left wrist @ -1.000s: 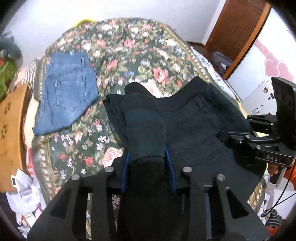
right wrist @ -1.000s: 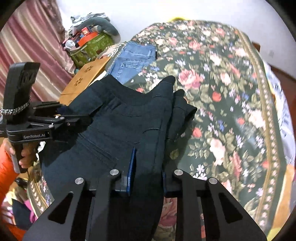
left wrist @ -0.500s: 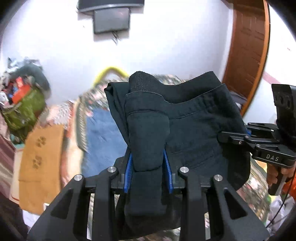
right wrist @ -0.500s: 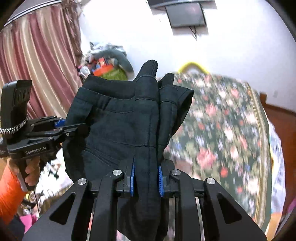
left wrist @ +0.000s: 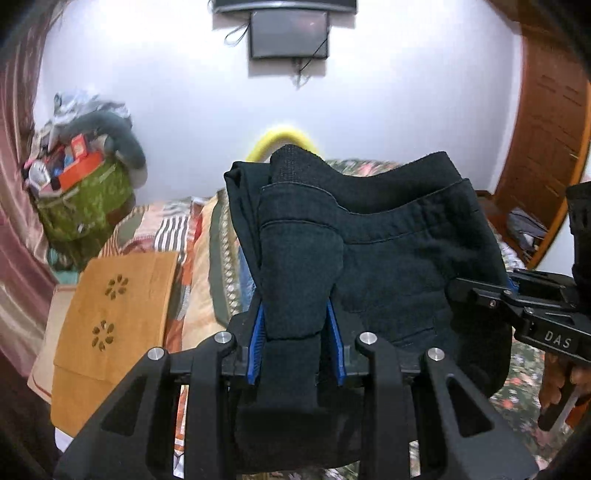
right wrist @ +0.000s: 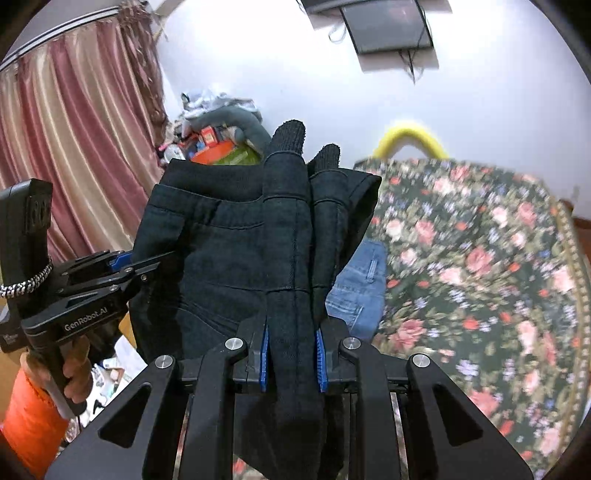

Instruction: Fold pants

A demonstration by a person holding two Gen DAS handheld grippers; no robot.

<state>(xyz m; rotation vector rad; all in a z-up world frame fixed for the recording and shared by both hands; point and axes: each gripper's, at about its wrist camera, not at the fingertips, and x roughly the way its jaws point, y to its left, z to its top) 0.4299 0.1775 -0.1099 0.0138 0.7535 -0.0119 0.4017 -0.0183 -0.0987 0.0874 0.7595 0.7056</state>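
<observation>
The bed point(right wrist: 480, 258) under its flowered cover fills the right half of your right view, and the white wall point(left wrist: 369, 110) takes the top of both views. The black pants point(left wrist: 388, 251) hang in the middle of each frame, lifted clear of the bed and stretched between your two grippers, waistband at the top.

A pink striped curtain point(right wrist: 74, 147) covers the upper left of your right view. A tan board point(left wrist: 110, 325) with flower cut-outs lies at the lower left of your left view, with a green bag point(left wrist: 85, 206) stuffed with clutter above it.

A pair of blue jeans point(right wrist: 358, 284) lies on the bed just right of centre in your right view, partly behind the pants. A dark screen point(left wrist: 288, 33) is mounted on the wall at top centre.

Your left gripper point(left wrist: 295, 332) is clamped narrowly on a thick fold of the pants. Your right gripper point(right wrist: 291, 350) is pinched tighter on another fold at the other end of the waist.
</observation>
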